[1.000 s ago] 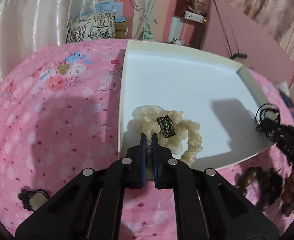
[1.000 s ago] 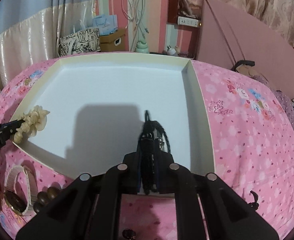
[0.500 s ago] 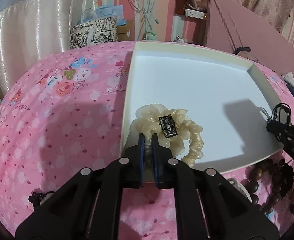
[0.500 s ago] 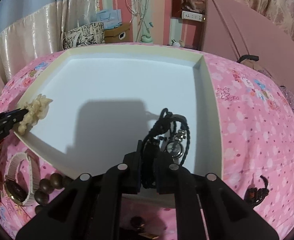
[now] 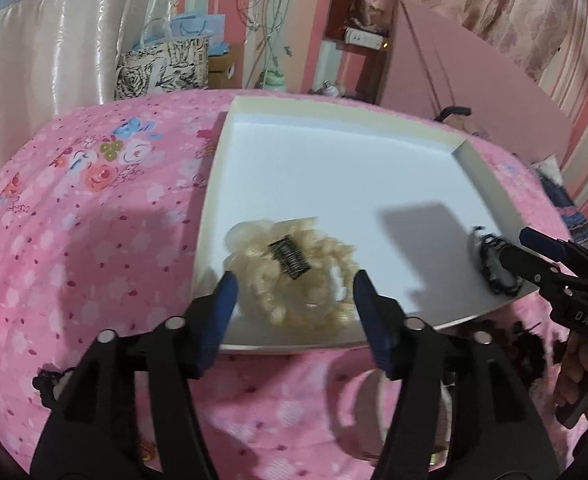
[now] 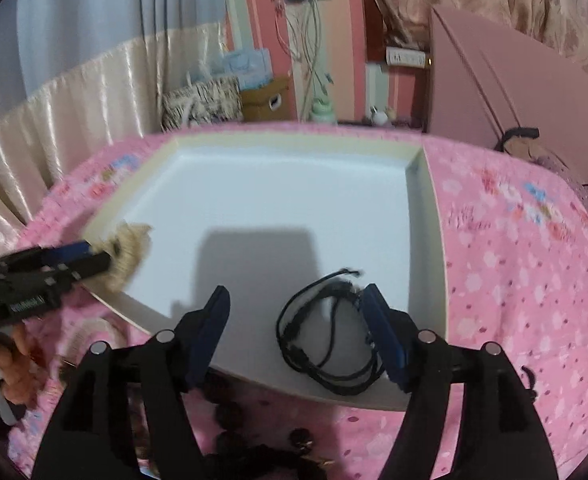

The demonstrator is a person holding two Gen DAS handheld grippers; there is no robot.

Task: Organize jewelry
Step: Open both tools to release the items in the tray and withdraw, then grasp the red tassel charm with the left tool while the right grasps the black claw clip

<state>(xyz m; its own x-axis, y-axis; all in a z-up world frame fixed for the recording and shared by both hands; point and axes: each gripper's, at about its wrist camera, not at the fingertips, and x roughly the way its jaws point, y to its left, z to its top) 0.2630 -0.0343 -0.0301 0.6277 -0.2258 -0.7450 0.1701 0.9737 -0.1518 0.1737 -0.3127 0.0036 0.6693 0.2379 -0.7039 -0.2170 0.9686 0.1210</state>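
A shallow white tray (image 5: 333, 184) lies on the pink floral bedspread. A cream ruffled scrunchie (image 5: 290, 276) with a black tag lies in the tray's near left corner. My left gripper (image 5: 294, 292) is open, its fingers either side of the scrunchie, apart from it. A black cord bracelet (image 6: 329, 336) lies in the tray's near right corner, also in the left wrist view (image 5: 493, 268). My right gripper (image 6: 297, 316) is open around it; its right finger (image 6: 381, 328) is at the bracelet's edge.
Dark wooden beads (image 6: 230, 416) and a pale watch strap (image 6: 90, 332) lie on the bedspread in front of the tray. A small dark hair piece (image 5: 50, 384) lies at the left. A patterned bag (image 5: 162, 68) and a pink board (image 5: 473, 88) stand behind the bed.
Both grippers have opened. The left one let go of the scrunchie and the right one let go of the black bracelet; both items now lie in the tray.
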